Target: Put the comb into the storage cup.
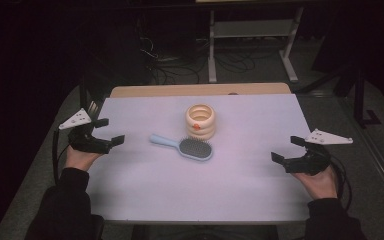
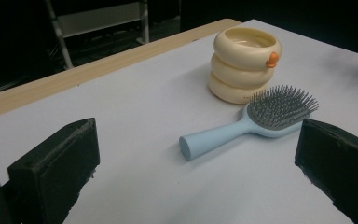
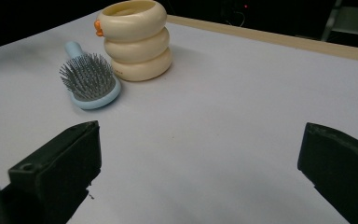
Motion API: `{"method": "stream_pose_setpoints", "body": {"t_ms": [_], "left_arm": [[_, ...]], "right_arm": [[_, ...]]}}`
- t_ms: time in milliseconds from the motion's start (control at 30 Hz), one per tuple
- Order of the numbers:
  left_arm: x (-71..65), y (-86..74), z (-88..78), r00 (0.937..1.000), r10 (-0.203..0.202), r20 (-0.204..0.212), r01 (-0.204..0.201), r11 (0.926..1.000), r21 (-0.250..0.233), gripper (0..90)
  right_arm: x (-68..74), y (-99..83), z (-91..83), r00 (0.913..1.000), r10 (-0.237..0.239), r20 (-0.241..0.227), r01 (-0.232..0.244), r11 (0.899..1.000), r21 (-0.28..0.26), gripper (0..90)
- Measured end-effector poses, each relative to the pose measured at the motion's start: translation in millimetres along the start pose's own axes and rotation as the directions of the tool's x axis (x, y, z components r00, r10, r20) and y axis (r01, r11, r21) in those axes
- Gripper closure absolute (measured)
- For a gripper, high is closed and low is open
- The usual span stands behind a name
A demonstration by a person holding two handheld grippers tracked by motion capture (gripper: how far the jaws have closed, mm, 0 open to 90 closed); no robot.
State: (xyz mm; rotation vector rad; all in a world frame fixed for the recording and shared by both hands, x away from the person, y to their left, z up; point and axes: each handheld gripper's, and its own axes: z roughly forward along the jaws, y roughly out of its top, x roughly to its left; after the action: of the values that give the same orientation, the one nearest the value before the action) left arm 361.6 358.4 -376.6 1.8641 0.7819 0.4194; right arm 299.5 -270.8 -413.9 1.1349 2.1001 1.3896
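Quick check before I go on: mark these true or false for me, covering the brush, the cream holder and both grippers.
1. The brush lies bristles up on the table. True.
2. The left gripper is shut on the brush handle. False: its jaws stand open and hold nothing, at the table's left edge.
3. The holder stands upright beyond the brush, seen from the high view. True.
4. The brush sits inside the holder. False: it lies on the table beside the holder.
5. The right gripper is open and apart from both things. True.
6. The holder bears a blue knob. False: the small knob near its rim is orange.
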Motion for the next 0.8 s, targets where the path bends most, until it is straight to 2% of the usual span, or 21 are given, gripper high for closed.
{"method": "stream_pose_setpoints", "body": {"t_ms": [800], "left_arm": [[-0.7,40.6,28.9,0.9974,0.043,0.058,-0.048,0.9953,0.084,0.0]], "right_arm": [[1.6,-0.1,0.6,1.0000,-0.005,-0.006,0.005,1.000,0.009,0.0]]}}
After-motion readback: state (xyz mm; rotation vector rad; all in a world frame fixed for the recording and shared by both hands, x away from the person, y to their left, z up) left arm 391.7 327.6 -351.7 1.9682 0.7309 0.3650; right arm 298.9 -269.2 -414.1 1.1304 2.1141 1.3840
